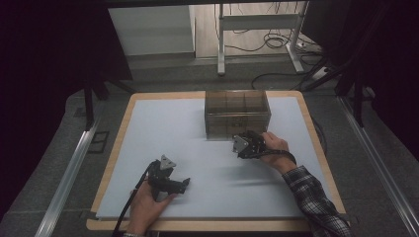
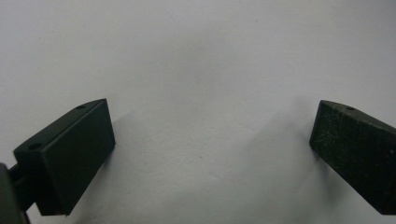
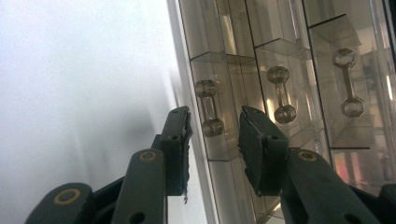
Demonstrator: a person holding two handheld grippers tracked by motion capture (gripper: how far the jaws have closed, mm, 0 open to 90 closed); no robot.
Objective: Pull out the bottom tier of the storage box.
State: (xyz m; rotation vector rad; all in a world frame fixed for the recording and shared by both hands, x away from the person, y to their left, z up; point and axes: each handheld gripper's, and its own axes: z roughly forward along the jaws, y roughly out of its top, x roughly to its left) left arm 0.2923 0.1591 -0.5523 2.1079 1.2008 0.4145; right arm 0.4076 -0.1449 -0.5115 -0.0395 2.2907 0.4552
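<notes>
The clear drawer box (image 1: 237,112) stood toward twelve o'clock on the white counter (image 1: 163,128), its front facing the person. The right tongs (image 1: 243,144) sat at its lower front edge, at about two o'clock from the counter's middle. In the right gripper view those tongs (image 3: 214,128) stood partly apart just before the nearest drawer knob (image 3: 208,114) — the pads were not pressing on it. Two more knobs (image 3: 281,95) lay beyond. The left tongs (image 1: 184,184) rested near six o'clock, well apart from the box, jaws wide apart over bare counter (image 2: 196,70) — nothing between them.
</notes>
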